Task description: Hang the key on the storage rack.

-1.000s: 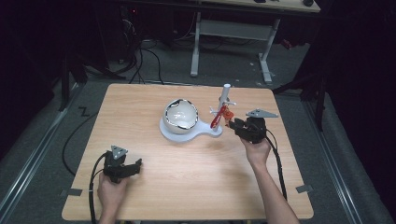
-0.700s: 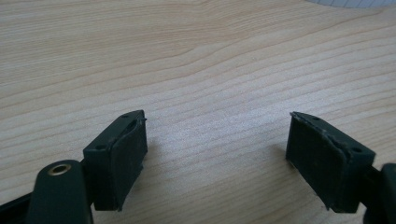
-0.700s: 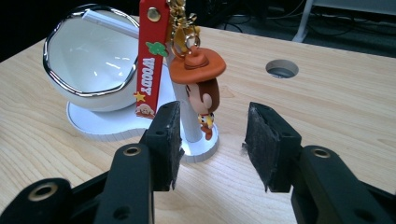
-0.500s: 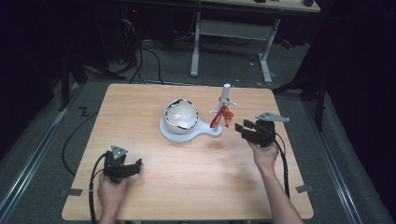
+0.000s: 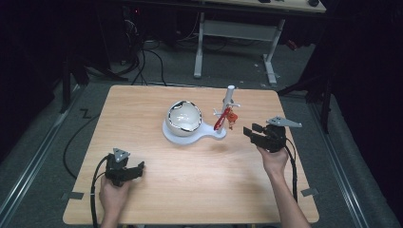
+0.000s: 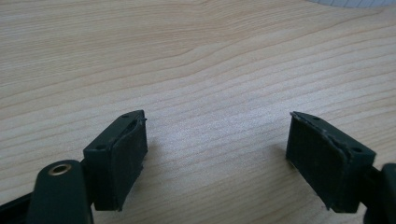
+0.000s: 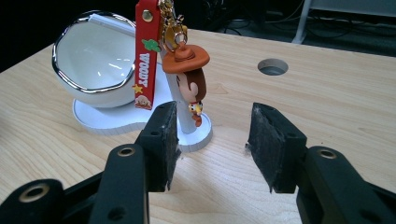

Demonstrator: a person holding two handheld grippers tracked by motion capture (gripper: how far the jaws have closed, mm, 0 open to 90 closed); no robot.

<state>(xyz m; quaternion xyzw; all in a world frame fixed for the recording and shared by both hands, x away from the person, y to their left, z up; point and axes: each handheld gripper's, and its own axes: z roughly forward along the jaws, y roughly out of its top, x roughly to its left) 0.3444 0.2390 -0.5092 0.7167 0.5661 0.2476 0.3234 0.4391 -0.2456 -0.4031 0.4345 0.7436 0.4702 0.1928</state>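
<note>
Keychain (image 7: 184, 70) with a cowboy figure and a red strap (image 7: 145, 56) hangs from the white stand (image 5: 230, 102) right of centre in the high view, just beside the white bowl (image 5: 184, 115) that shares the stand's flat base (image 5: 190, 135); hung from a peg rather than laid flat, it dangles clear of the surface (image 5: 199, 180) and leaves room for jaws to close around it from the side; its long axis runs straight up and down, clasp at the top, the figure's feet pointing down at the base, strap alongside the figure on its left in the right gripper view.

Right gripper (image 5: 254, 132) sits at the right of the high view, near the stand but apart from it, aimed leftward at the keychain; its jaws stand parted with nothing between them, the figure framed just above the left jaw in its own view (image 7: 212, 144), which suggests a level approach toward the hanging piece.

Left gripper (image 5: 135, 170) rests low at the lower left of the high view, well apart from the stand; its jaws are spread wide over bare wood (image 6: 215, 154), empty, seemingly parked out of the way.
</note>
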